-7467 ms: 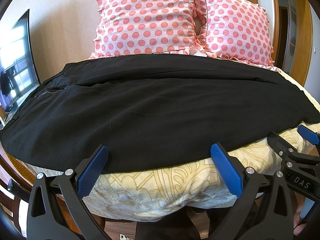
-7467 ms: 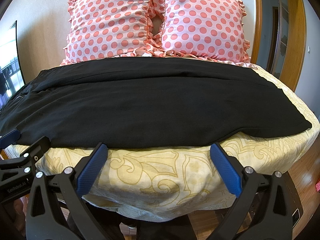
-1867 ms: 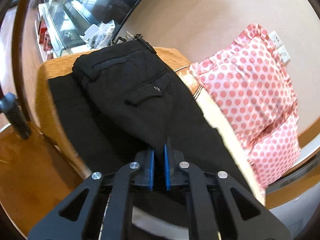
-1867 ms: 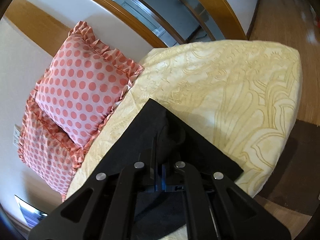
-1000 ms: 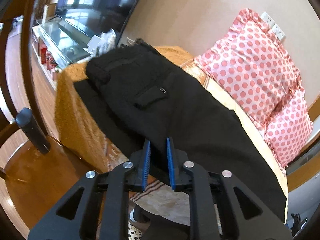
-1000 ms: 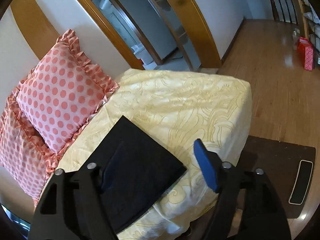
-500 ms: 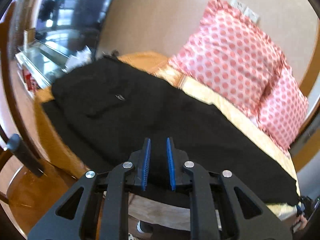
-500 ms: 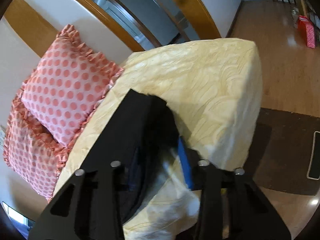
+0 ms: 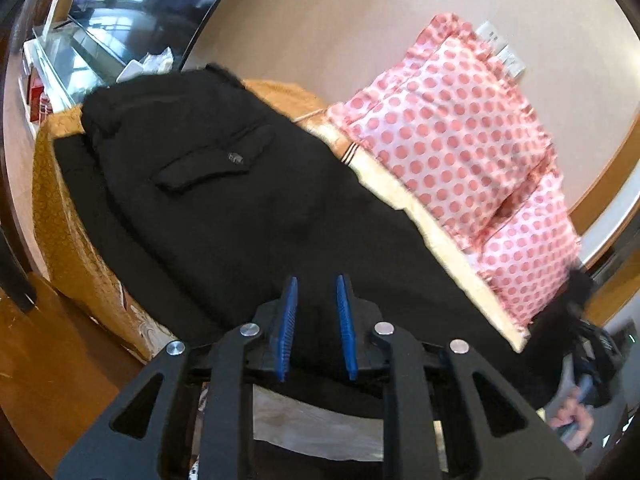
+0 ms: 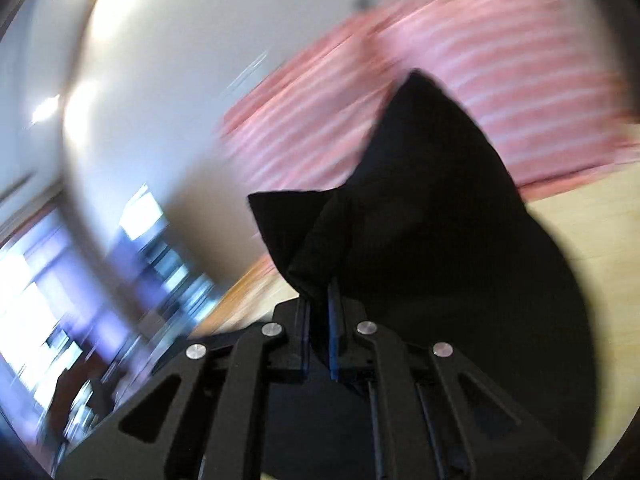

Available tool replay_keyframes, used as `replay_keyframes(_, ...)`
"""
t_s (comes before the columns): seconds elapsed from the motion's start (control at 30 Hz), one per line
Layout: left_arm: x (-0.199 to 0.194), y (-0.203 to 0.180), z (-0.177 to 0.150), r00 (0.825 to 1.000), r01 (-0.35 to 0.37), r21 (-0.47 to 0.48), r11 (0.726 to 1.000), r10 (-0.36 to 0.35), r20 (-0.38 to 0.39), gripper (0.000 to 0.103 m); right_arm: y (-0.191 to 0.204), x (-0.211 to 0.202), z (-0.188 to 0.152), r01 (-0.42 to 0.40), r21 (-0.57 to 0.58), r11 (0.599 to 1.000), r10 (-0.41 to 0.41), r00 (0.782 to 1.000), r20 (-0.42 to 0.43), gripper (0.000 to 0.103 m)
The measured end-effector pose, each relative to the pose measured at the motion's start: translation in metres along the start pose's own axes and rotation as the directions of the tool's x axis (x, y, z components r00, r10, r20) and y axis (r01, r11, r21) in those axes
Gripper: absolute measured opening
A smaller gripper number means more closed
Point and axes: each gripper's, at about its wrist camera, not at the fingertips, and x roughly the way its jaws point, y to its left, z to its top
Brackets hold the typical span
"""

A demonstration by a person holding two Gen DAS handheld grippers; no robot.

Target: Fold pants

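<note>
Jaws, left: we see the left gripper [image 9: 316,322] with its blue pads [image 9: 287,326] narrowly apart and black cloth filling the gap; it looks clamped on the near edge of the pants.
Jaws, right: our right gripper [image 10: 320,330] is pinched tight on a bunch of the black fabric, which rises in a peak above the fingers.
Pants: the black pants [image 9: 224,208] lie lengthwise along the bed [image 9: 452,256], waist end at the far left, a flap pocket [image 9: 216,162] facing up. In the right wrist view the lifted fabric [image 10: 432,208] hangs off the gripper, clear of the yellowish cover.
Bed: we make out an orange-brown spread [image 9: 60,216] under the waist end, hanging over the bed's corner.
Pillows: two pink polka-dot pillows [image 9: 448,128] stand against the wall behind the pants; in the right view they are only a pink smear.
Surroundings: a dark screen [image 9: 132,12] sits at upper left, wood floor [image 9: 52,360] below.
Blur: the right wrist view is heavily motion-blurred.
</note>
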Motion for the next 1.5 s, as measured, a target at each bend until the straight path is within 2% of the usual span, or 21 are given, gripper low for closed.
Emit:
replay_keyframes(0.07, -0.016, 0.002, 0.002, 0.999, -0.008, -0.006, 1.000, 0.008, 0.035, 0.021, 0.029, 0.063, -0.032, -0.047, -0.068, 0.997, 0.033, 0.981, -0.193, 0.006)
replay_keyframes(0.1, -0.023, 0.004, 0.003, 0.999, -0.024, -0.011, 1.000, 0.025, 0.047, 0.034, 0.040, 0.091, -0.053, -0.044, -0.104, 0.994, 0.014, 0.962, -0.274, 0.006)
replay_keyframes(0.13, -0.034, 0.012, 0.005, 0.996, -0.057, -0.028, 0.998, 0.058, 0.063, 0.048, 0.045, 0.103, -0.063, -0.049, -0.107, 0.993, 0.014, 0.953, -0.302, 0.006)
replay_keyframes(0.17, -0.042, 0.019, 0.005, 0.993, -0.085, -0.050, 0.995, 0.089, 0.083, 0.077, 0.049, 0.109, -0.069, -0.055, -0.098, 0.994, 0.022, 0.951, -0.308, 0.006)
replay_keyframes(0.2, -0.052, 0.028, 0.004, 0.986, -0.112, -0.080, 0.990, 0.121, 0.113, 0.081, 0.055, 0.111, -0.071, -0.055, -0.099, 0.994, 0.024, 0.958, -0.287, 0.006)
replay_keyframes(0.3, -0.065, 0.047, 0.004, 0.981, -0.124, -0.111, 0.986, 0.138, 0.133, 0.081, 0.080, 0.101, -0.068, -0.070, -0.166, 0.984, 0.035, 0.978, -0.203, 0.007)
replay_keyframes(0.33, -0.065, 0.053, 0.005, 0.981, -0.128, -0.121, 0.984, 0.144, 0.132, 0.081, 0.092, 0.104, -0.073, -0.062, -0.217, 0.974, 0.015, 0.977, -0.212, 0.011)
replay_keyframes(0.37, -0.063, 0.058, 0.006, 0.983, -0.120, -0.131, 0.984, 0.136, 0.122, 0.082, 0.101, 0.108, -0.080, -0.051, -0.280, 0.958, -0.018, 0.971, -0.238, 0.024)
replay_keyframes(0.4, -0.060, 0.062, 0.007, 0.986, -0.106, -0.144, 0.984, 0.122, 0.110, 0.085, 0.109, 0.115, -0.094, -0.066, -0.351, 0.934, -0.046, 0.953, -0.301, 0.049)
replay_keyframes(0.47, -0.048, 0.069, 0.009, 0.995, -0.054, -0.180, 0.982, 0.069, 0.079, 0.091, 0.115, 0.116, -0.111, -0.086, -0.377, 0.922, -0.054, 0.937, -0.345, 0.060)
replay_keyframes(0.57, -0.038, 0.074, 0.014, 0.997, -0.047, -0.194, 0.980, 0.058, 0.051, 0.093, 0.113, 0.103, -0.120, -0.109, -0.384, 0.917, -0.033, 0.938, -0.344, 0.074)
replay_keyframes(0.67, -0.029, 0.075, 0.020, 0.999, -0.031, -0.216, 0.976, 0.040, 0.037, 0.093, 0.106, 0.098, -0.115, -0.117, -0.340, 0.933, -0.004, 0.942, -0.334, 0.075)
replay_keyframes(0.77, -0.023, 0.078, 0.024, 0.999, -0.027, -0.256, 0.966, 0.034, 0.024, 0.093, 0.098, 0.082, -0.111, -0.112, -0.289, 0.951, 0.031, 0.962, -0.272, 0.075)
replay_keyframes(0.9, -0.019, 0.073, 0.025, 0.999, -0.023, -0.265, 0.964, 0.031, 0.025, 0.093, 0.083, 0.077, -0.105, -0.061, -0.244, 0.968, 0.000, 0.971, -0.240, 0.076)
replay_keyframes(0.97, -0.017, 0.069, 0.026, 0.999, -0.039, -0.261, 0.965, 0.047, 0.024, 0.093, 0.079, 0.083, -0.101, -0.072, -0.222, 0.972, 0.014, 0.968, -0.252, 0.076)
replay_keyframes(1.1, -0.016, 0.066, 0.031, 0.998, -0.049, -0.285, 0.957, 0.059, 0.027, 0.092, 0.082, 0.083, -0.104, -0.088, -0.227, 0.970, 0.027, 0.966, -0.258, 0.081)
replay_keyframes(1.23, -0.014, 0.065, 0.039, 0.993, -0.097, -0.322, 0.942, 0.112, 0.028, 0.079, 0.078, 0.084, -0.112, -0.090, -0.216, 0.972, 0.027, 0.960, -0.279, 0.082)
replay_keyframes(1.27, -0.016, 0.064, 0.039, 0.990, -0.117, -0.329, 0.937, 0.136, 0.036, 0.066, 0.077, 0.082, -0.113, -0.092, -0.213, 0.973, 0.030, 0.960, -0.279, 0.082)
replay_keyframes(1.3, -0.016, 0.063, 0.040, 0.988, -0.123, -0.326, 0.937, 0.145, 0.044, 0.046, 0.076, 0.079, -0.114, -0.094, -0.215, 0.972, 0.032, 0.960, -0.278, 0.082)
replay_keyframes(1.4, -0.019, 0.059, 0.040, 0.978, -0.167, -0.312, 0.935, 0.198, 0.071, 0.029, 0.073, 0.072, -0.114, -0.098, -0.218, 0.971, 0.036, 0.962, -0.272, 0.084)
replay_keyframes(1.5, -0.016, 0.047, 0.042, 0.958, -0.241, -0.259, 0.935, 0.272, 0.091, 0.019, 0.066, 0.062, -0.114, -0.105, -0.212, 0.972, 0.046, 0.963, -0.266, 0.085)
